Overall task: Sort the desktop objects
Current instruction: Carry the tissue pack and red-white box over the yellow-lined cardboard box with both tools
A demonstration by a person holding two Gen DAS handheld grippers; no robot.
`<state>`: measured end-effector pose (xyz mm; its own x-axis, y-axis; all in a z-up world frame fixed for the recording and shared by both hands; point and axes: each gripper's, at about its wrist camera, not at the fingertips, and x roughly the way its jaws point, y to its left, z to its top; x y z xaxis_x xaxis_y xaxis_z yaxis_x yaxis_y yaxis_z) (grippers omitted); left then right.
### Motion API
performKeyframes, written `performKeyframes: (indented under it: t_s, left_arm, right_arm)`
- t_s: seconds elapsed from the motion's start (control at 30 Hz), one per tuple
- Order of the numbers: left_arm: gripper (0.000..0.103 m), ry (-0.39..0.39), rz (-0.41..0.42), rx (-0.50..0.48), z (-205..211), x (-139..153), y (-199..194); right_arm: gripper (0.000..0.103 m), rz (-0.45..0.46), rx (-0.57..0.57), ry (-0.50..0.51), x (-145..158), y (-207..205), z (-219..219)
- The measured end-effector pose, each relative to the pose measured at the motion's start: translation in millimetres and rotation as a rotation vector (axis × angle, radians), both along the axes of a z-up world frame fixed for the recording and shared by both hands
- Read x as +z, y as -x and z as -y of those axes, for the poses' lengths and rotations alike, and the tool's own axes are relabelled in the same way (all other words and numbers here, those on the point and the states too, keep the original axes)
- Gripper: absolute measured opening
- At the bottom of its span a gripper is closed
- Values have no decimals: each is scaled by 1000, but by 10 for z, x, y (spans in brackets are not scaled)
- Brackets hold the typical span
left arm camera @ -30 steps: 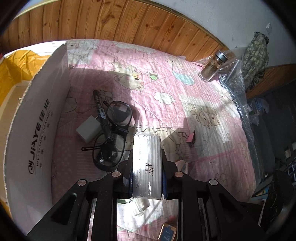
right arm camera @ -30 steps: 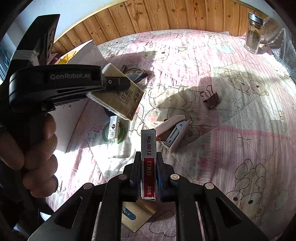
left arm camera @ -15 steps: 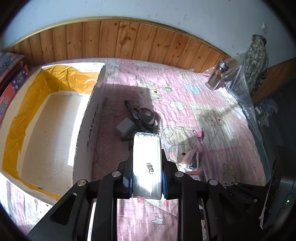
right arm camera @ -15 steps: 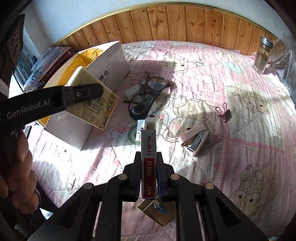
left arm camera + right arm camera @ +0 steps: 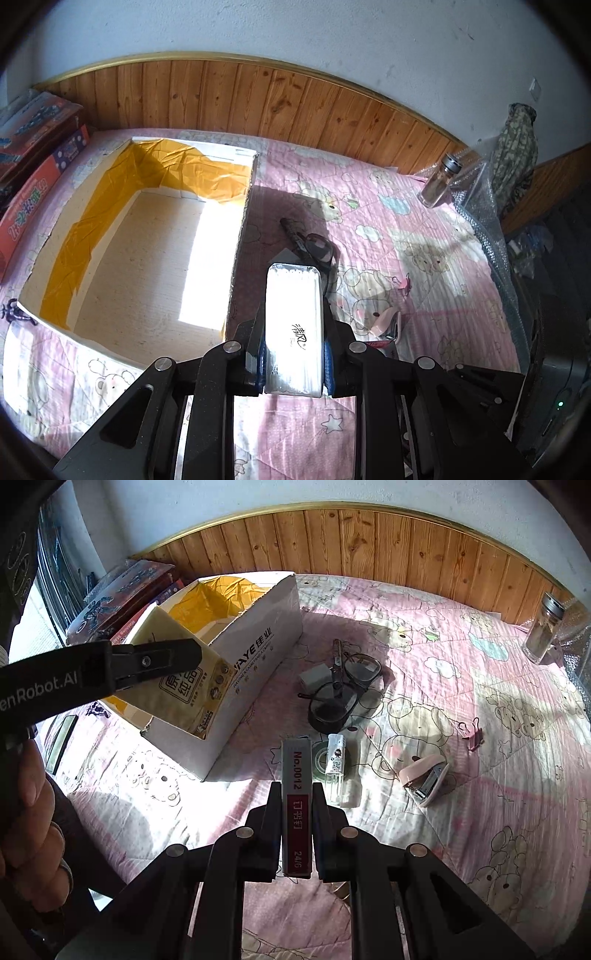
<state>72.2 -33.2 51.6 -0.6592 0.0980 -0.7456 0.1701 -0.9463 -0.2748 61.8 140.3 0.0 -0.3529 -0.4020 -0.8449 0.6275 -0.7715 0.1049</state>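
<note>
My left gripper [image 5: 293, 332] is shut on a tissue pack [image 5: 293, 325] and holds it high, just right of the open white cardboard box [image 5: 155, 258]. In the right wrist view the tissue pack [image 5: 184, 694] hangs over the box's [image 5: 258, 653] near corner. My right gripper [image 5: 296, 812] is shut on a grey and red staple box [image 5: 296, 805] above the pink quilt. On the quilt lie glasses [image 5: 343, 686], a pen [image 5: 337, 661], a grey block [image 5: 314, 675], a tape roll [image 5: 327, 760], a small white bottle [image 5: 336, 757], a pink stapler [image 5: 424, 779] and a binder clip [image 5: 474, 734].
A glass jar [image 5: 543, 633] stands at the far right by bubble wrap [image 5: 480, 206]. Red boxes [image 5: 33, 162] are stacked left of the cardboard box. A wood-panelled wall [image 5: 258, 99] runs along the back. The box's inside is lined with yellow tape.
Both grippers have risen and pulled back. The left one has swung left with the tissue pack, so the box's open inside now shows. The right one still holds the staple box.
</note>
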Motion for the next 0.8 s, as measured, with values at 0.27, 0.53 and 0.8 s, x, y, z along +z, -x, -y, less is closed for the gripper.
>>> performKeyframes:
  t_s: [0.27,0.53,0.8]
  left_arm:
    - [23,-15,-23,40,229,103,-113]
    - [23,-34,-26,79,471,124,-166]
    - [23,-44,-23,121,755,126,-137]
  right_arm:
    - [15,-33,61,-3,172,-89,294]
    - [15,-50,124,4,283,-115,603]
    - [15,-57,179,12,389,-52,912]
